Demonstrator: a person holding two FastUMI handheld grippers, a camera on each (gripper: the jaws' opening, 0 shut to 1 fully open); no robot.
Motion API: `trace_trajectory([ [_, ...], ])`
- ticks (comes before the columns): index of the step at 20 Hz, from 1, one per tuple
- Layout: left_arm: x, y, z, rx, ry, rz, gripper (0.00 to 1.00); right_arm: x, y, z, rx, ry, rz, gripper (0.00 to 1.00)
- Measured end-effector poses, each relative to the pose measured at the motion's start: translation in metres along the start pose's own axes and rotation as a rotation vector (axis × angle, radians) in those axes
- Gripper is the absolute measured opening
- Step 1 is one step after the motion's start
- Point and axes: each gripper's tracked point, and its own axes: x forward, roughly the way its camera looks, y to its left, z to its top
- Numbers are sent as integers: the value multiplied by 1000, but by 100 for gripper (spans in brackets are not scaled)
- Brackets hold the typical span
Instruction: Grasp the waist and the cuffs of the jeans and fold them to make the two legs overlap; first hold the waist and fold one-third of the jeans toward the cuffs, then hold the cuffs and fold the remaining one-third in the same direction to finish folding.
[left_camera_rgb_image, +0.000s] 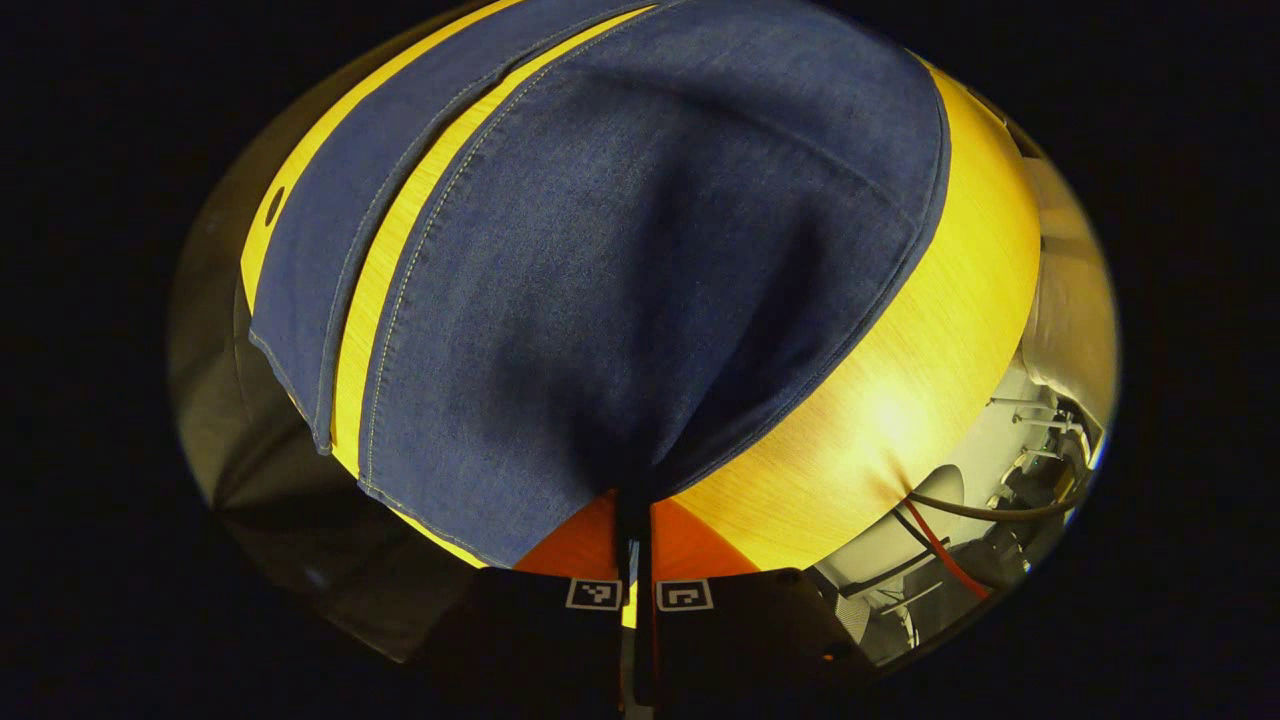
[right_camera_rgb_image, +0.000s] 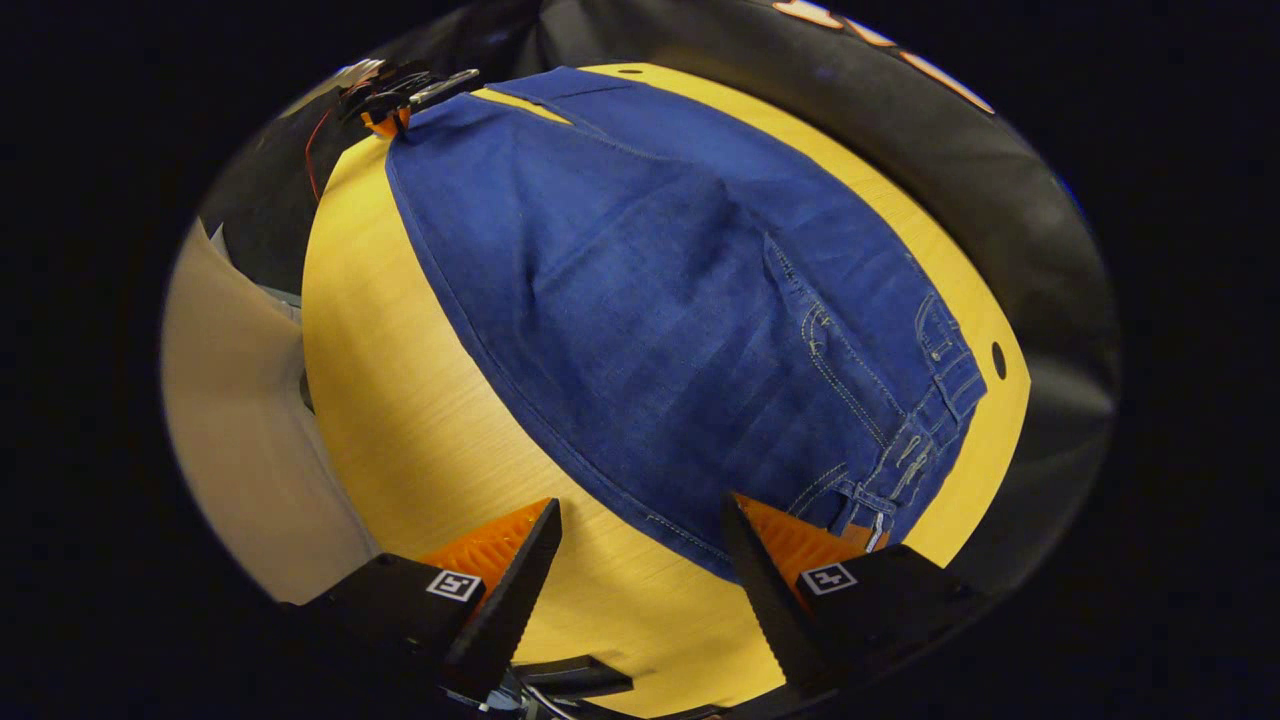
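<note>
Blue jeans (left_camera_rgb_image: 640, 250) lie on the yellow table (left_camera_rgb_image: 930, 350). In the left gripper view the upper leg rises in a fold to my left gripper (left_camera_rgb_image: 636, 520), which is shut on its cuff corner at the table's near edge. The second leg (left_camera_rgb_image: 330, 230) lies flat to the left, with a strip of table between them. In the right gripper view the jeans (right_camera_rgb_image: 680, 300) spread out, the waistband (right_camera_rgb_image: 930, 420) at the right. My right gripper (right_camera_rgb_image: 640, 520) stands open low over the table, the jeans' side edge near the waist between its fingers. The left gripper (right_camera_rgb_image: 400, 95) shows at the far cuff.
The black cloth wall (right_camera_rgb_image: 1000, 200) runs behind the table. A small dark hole (right_camera_rgb_image: 998, 358) sits in the tabletop beside the waistband. Cables and white equipment (left_camera_rgb_image: 960, 540) lie past the table's right edge in the left gripper view. A pale panel (right_camera_rgb_image: 230, 420) stands beside the table.
</note>
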Motion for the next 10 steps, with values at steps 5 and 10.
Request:
trace_trajectory([
  [5, -1, 0, 0, -13, 37, 3, 0, 8, 5, -2, -10, 26, 64, 98],
  [10, 0, 0, 0, -16, 49, 1, 0, 11, -1, -3, 30, 33, 56, 92],
])
